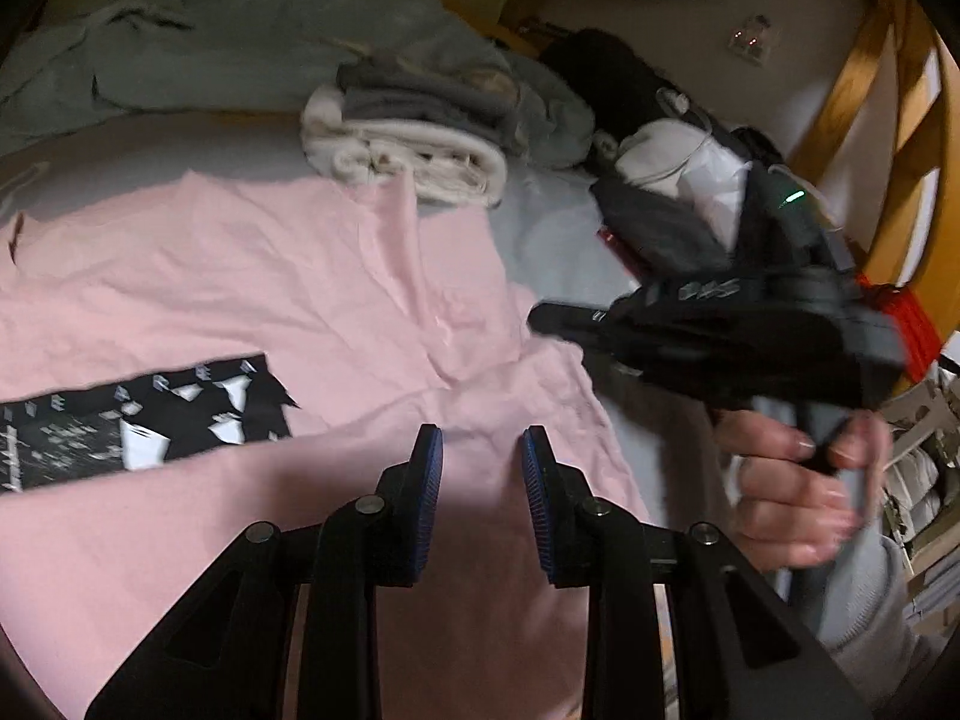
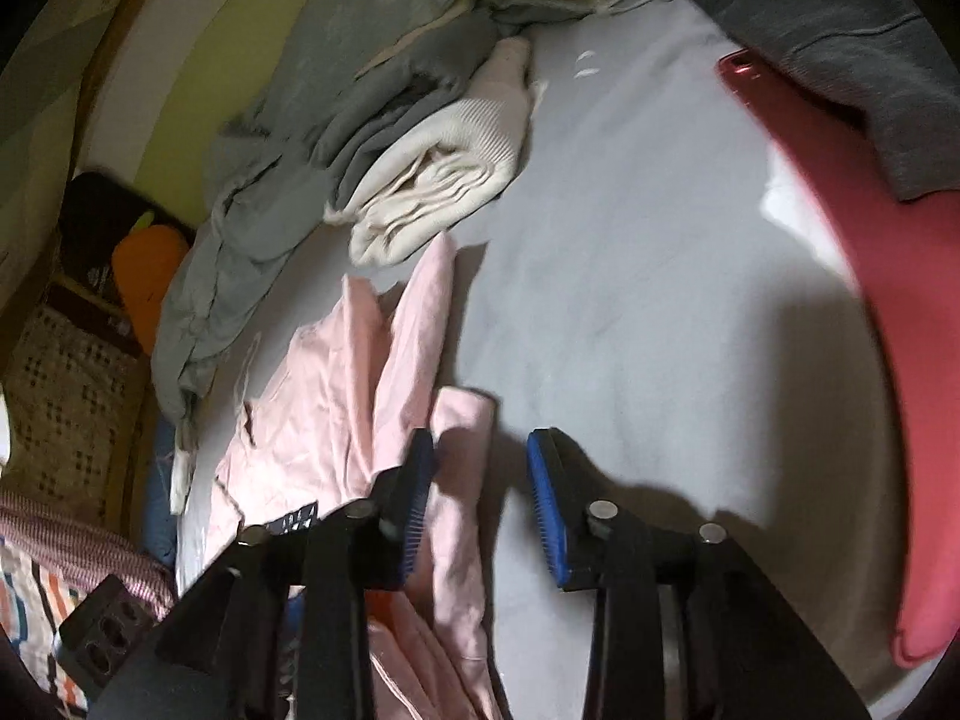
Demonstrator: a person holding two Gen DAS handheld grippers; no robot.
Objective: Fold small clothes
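Observation:
A pink T-shirt with a black-and-white print panel lies spread on the pale bed sheet. My left gripper hovers over its lower right part, blue pads apart, nothing pressed between them. In the right wrist view the shirt lies bunched at the left, and a fold of it reaches the left pad of my right gripper. That gripper's pads stand apart over sheet and shirt edge. The left wrist view shows the right gripper blurred at the shirt's right edge, held by a hand.
A folded cream and grey stack sits beyond the shirt, backed by a rumpled grey-green blanket. A flat red-pink object and dark grey garment lie at the right. A wooden frame borders the bed.

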